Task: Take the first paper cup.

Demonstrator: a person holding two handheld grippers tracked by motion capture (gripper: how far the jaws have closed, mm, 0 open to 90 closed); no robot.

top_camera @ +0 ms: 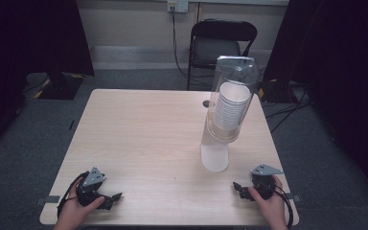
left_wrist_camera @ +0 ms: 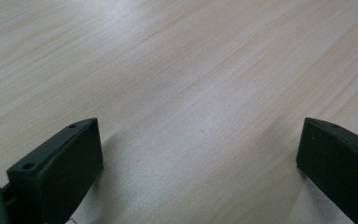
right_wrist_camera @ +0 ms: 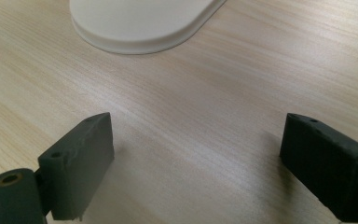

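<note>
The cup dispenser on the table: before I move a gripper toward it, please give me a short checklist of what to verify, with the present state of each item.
1. Left gripper jaws are apart with nothing between them: ok, seen in the left gripper view.
2. Right gripper jaws are apart with nothing between them: ok.
3. Cup dispenser stands upright on its white base: ok.
4. The clear tube holds paper cups: ok, a stack is visible inside.
5. Table between the grippers and the dispenser is free of obstacles: ok.
6. A cup is reachable at the lower opening of the tube: cannot tell.
</note>
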